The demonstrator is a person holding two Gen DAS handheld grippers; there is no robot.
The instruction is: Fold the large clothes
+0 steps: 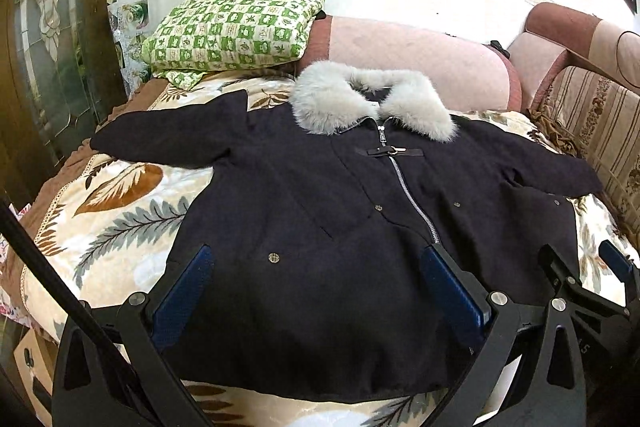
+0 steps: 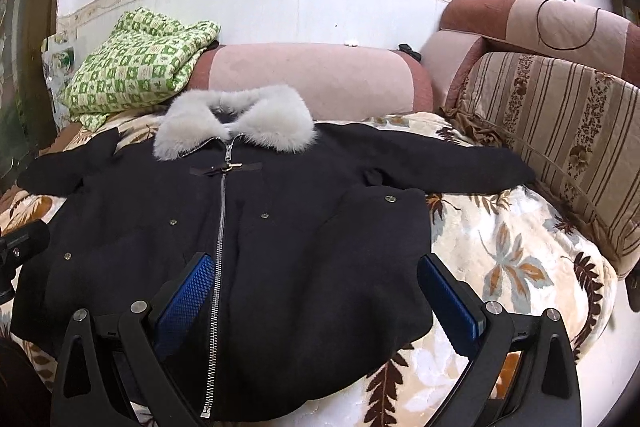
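We see the bed (image 1: 120, 195) carrying the dark coat (image 1: 320, 227) flat, zip up, fur collar (image 1: 372, 103) far from us; hem nearest both grippers; left gripper (image 1: 316, 287) and right gripper (image 2: 316, 287) (jaws spread, empty) hover over it.

Each tool, left tool (image 1: 316, 291) and right tool (image 2: 316, 291), has black arms, silver screws and blue ribbed pads (image 2: 185, 297).

Left wrist view: looked from low above the coat's (image 1: 320, 227) hem toward the wall, close in.
Right wrist view: same heading, set further right.
Shared: coat, fur collar (image 2: 236, 119), green quilt (image 1: 236, 23), sofa armrest (image 2: 320, 79).
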